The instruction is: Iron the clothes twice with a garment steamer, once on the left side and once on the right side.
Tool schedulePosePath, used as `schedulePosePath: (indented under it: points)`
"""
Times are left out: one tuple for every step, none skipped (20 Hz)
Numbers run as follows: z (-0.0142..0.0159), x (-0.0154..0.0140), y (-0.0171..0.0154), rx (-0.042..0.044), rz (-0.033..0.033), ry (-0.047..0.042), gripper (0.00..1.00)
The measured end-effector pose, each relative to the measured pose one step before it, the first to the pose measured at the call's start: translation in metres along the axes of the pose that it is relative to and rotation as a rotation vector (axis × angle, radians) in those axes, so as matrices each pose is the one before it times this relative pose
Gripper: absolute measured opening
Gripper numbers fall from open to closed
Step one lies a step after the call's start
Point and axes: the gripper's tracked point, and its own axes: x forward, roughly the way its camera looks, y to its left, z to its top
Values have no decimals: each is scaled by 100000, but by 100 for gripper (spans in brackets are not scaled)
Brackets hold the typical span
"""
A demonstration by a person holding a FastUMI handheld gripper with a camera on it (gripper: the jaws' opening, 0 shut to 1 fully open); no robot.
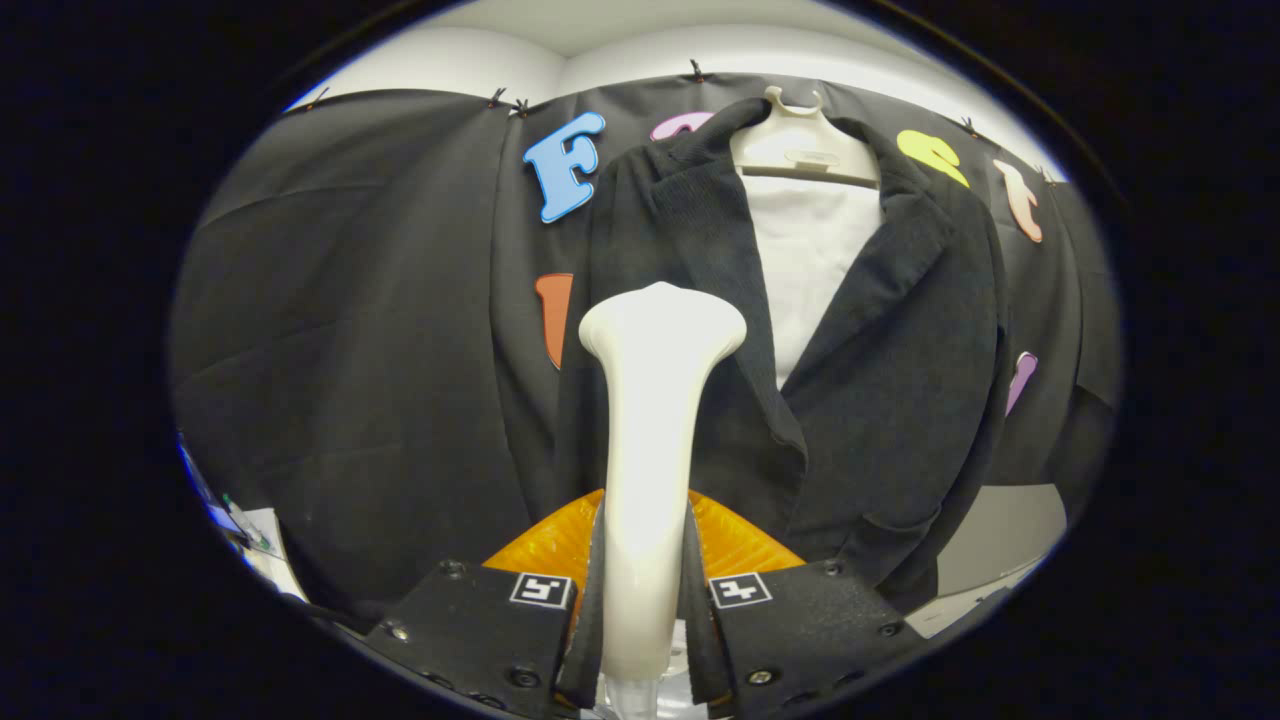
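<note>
Two jaws were clamped on the steamer (655, 470) handle, one each side | steamer head stood upright just ahead of the jacket (880, 400), against its left front panel | jacket hung open on a hanger (803, 145) over a white shirt (810, 260) | advice: keep head flat to cloth, stroke slowly, grip firm.

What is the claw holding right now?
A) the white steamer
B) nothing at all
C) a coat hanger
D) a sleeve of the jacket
A: both fingers of the claw press on the handle of the white steamer, whose head points at the left front of the dark jacket hanging just beyond it.
</note>
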Motion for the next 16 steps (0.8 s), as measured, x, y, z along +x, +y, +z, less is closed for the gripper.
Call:
schedulePosePath:
  points:
    - [-484,43,-214,44,-279,821,37]
    - [-544,8,-170,49,-243,822,37]
    - [-461,40,-114,-41,-141,794,37]
    - [-509,-50,-136,-15,-131,815,37]
    - [-488,21,-142,-38,-31,675,37]
    - [-436,40,-92,-156,25,724,37]
    - [-297,252,-34,-48,23,697,37]
    - [-441,193,-174,26,-56,961,37]
    - [-524,160,-62,204,15,1005,37]
    - [-837,-119,-219,470,-178,1195,37]
    - [-744,-83,-202,902,-147,1206,37]
    - [-830,58,-72,740,-117,1149,37]
    - [-535,244,-94,322,-176,1171,37]
    - [-770,305,-240,256,-213,1160,37]
    - [-545,168,-159,314,-116,1163,37]
    - [-707,59,-14,58,19,1092,37]
